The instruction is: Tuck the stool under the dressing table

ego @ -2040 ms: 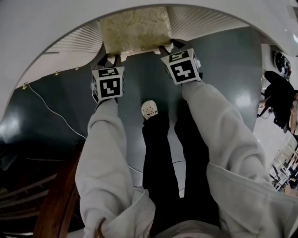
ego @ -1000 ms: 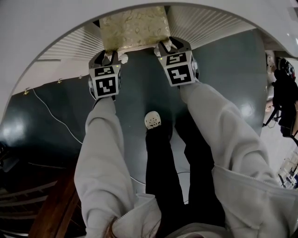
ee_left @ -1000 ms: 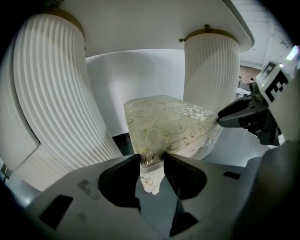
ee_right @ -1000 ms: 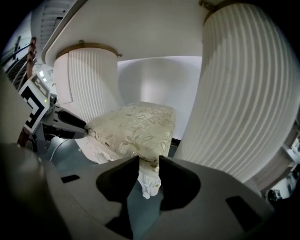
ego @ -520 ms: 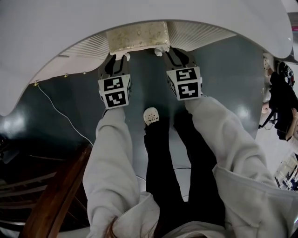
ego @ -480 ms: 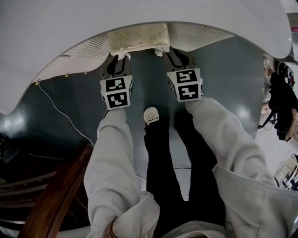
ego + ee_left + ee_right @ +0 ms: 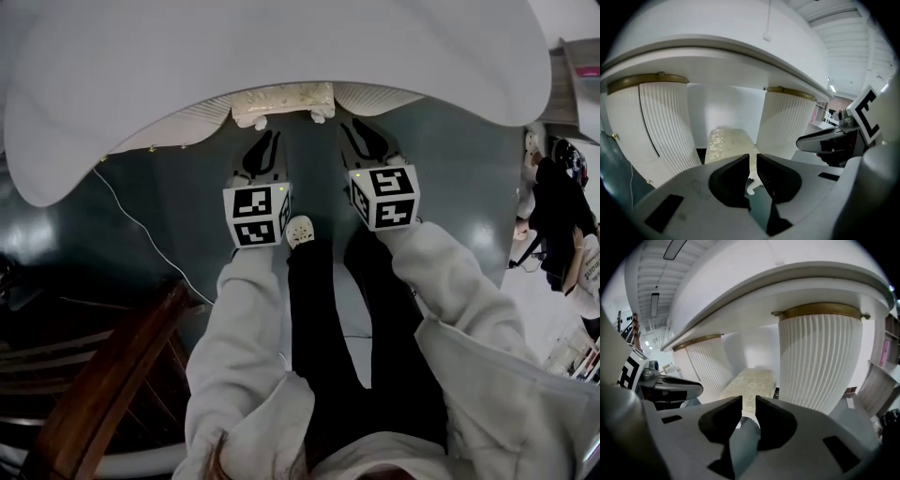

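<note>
The dark, glossy floor (image 7: 450, 169) bears the stool (image 7: 281, 97), tucked beneath the dressing table (image 7: 281, 47). A white cable (image 7: 141, 225) trails left of the table.

Held out side by side, left tongs (image 7: 265, 141) and right tongs (image 7: 362, 131) have just been closing, empty.

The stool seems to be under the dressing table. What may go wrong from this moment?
1. The stool shows its front edge past the tabletop, ahead of the person's shoe; a step forward might knock it.
2. A thin cable lies on the floor at the left; a foot may catch it.
</note>
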`<state>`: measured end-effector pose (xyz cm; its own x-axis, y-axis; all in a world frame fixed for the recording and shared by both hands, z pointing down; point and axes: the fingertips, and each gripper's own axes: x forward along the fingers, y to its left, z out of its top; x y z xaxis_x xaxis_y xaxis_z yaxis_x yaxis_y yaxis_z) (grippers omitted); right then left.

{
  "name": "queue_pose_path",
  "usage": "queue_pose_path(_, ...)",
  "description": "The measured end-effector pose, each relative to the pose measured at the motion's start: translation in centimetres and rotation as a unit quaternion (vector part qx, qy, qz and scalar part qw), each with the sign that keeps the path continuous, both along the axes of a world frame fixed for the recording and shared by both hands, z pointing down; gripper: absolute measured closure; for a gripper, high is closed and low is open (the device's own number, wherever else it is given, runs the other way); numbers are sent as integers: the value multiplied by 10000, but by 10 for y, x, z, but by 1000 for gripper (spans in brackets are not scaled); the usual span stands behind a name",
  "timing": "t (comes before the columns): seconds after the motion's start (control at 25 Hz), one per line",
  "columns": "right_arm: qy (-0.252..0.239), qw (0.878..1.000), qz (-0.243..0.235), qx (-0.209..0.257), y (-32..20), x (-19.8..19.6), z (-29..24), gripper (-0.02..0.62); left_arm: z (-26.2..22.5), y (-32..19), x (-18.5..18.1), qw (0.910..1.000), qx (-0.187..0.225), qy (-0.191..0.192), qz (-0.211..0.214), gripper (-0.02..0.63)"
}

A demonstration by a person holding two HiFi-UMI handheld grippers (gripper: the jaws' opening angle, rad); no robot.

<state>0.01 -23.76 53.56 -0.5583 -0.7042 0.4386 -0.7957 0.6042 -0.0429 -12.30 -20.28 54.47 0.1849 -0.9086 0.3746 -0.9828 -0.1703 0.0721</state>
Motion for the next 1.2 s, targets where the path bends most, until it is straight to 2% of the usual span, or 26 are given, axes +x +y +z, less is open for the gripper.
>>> queue_pose_path(0.24,-357,9991,-164,-131,36,18,-43,505,-48,23,24,9994,132,285,-138,569)
queue_pose_path(0.4,-545,9980,-317,-30,57,30,-79,508,-83,48,42,9995,168,179,-183,575)
queue_pose_path(0.56,-727,9959,-514,147,79,39,-124,546,-126,72,59,9987,351,237,-273,577)
queue_pose_path(0.8,-1193,9900,-740,121,100,56,-178,548,-164,94,81,9963,495,483,-515,580)
queue_pose_path(0.92,-1198,9892,-764,361,104,73,-207,546,-186,105,85,9941,587,605,-689,583)
queue_pose_path(1.2,-1055,9871,-880,824,122,110,-256,547,-241,132,98,9902,1050,426,-821,588)
